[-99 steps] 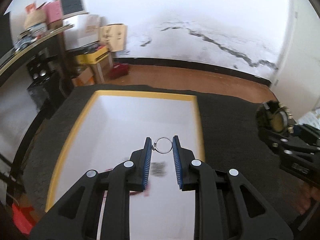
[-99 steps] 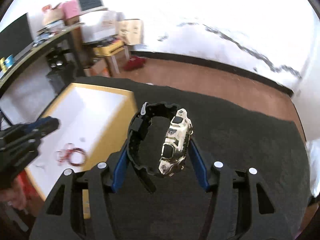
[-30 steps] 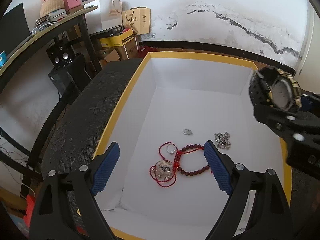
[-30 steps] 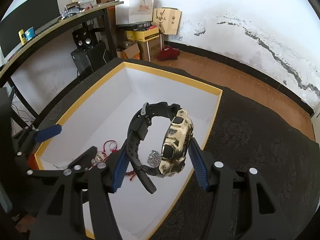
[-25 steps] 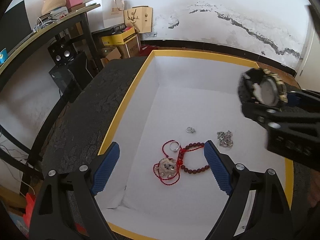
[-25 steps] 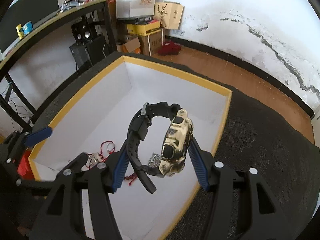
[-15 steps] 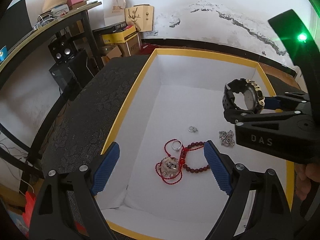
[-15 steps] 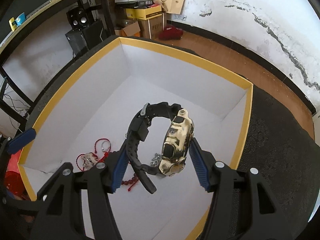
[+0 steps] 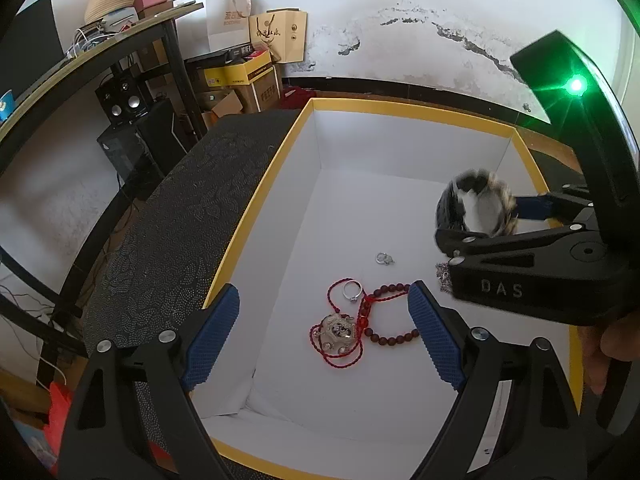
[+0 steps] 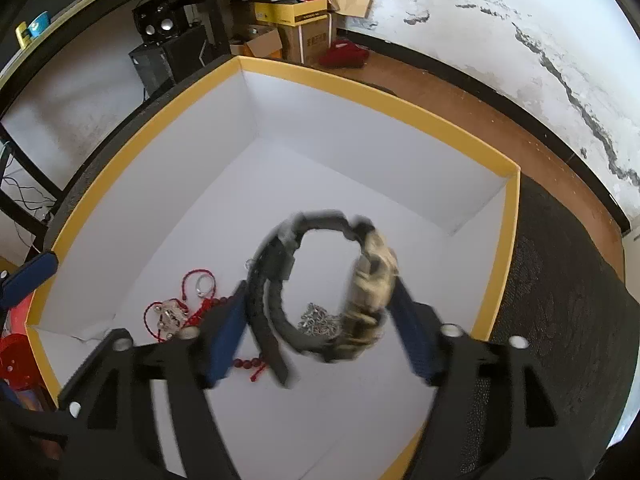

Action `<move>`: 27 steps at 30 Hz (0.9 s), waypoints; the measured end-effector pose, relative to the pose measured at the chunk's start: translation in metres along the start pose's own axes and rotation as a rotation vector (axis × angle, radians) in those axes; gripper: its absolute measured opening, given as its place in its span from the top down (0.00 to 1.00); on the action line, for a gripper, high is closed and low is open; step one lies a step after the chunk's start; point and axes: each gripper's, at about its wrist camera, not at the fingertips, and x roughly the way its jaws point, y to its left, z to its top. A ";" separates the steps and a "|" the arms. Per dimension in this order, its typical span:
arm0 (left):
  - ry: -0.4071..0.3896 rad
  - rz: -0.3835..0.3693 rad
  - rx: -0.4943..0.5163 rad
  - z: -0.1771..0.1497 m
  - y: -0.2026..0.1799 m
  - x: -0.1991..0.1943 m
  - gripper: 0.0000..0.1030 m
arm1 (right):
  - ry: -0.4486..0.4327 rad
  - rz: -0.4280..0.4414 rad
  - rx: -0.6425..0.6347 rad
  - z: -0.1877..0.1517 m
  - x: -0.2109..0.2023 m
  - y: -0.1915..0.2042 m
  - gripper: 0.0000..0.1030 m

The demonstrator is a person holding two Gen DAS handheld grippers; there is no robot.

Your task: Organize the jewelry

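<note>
A white box with a yellow rim (image 9: 256, 200) (image 10: 360, 92) lies on a black table. In it lie a red cord with a silver pendant (image 9: 338, 330) (image 10: 168, 314), a red bead bracelet (image 9: 390, 322), a silver ring (image 9: 352, 290) (image 10: 203, 284), a small silver piece (image 9: 384, 258) and a silver chain (image 10: 318, 324). My right gripper (image 10: 320, 320) (image 9: 476, 226) holds a black and gold watch (image 10: 332, 284) (image 9: 476, 210) over the box's right side; the watch looks blurred. My left gripper (image 9: 320, 336) is open and empty above the box's near end.
Black textured table cover (image 9: 168, 216) (image 10: 560, 300) surrounds the box. A black shelf with speakers (image 9: 120, 100) and cardboard boxes (image 9: 244, 80) stands at the far left by the cracked white wall. A brown floor (image 10: 460, 92) lies beyond.
My left gripper let a ring go into the box, opened wide and drew back. My right gripper carried the watch from the table over the box and lower; the watch now blurs.
</note>
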 end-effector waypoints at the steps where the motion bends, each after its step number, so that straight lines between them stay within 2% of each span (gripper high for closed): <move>1: -0.001 0.001 -0.002 0.000 0.000 0.000 0.18 | -0.016 -0.006 -0.010 0.001 -0.003 0.002 0.14; 2: -0.002 0.002 -0.005 0.000 0.001 -0.001 0.17 | -0.031 -0.010 -0.017 0.002 -0.007 0.003 0.06; 10: -0.044 -0.013 -0.027 0.006 -0.005 -0.017 0.09 | -0.151 -0.036 0.016 0.009 -0.047 -0.011 0.06; 15: -0.055 -0.025 -0.017 0.011 -0.018 -0.023 0.07 | -0.199 -0.063 0.073 -0.011 -0.080 -0.037 0.06; 21: -0.083 -0.057 0.019 0.016 -0.052 -0.039 0.06 | -0.257 -0.108 0.185 -0.070 -0.127 -0.092 0.06; 27: -0.117 -0.131 0.075 0.019 -0.108 -0.056 0.06 | -0.303 -0.216 0.335 -0.137 -0.159 -0.169 0.06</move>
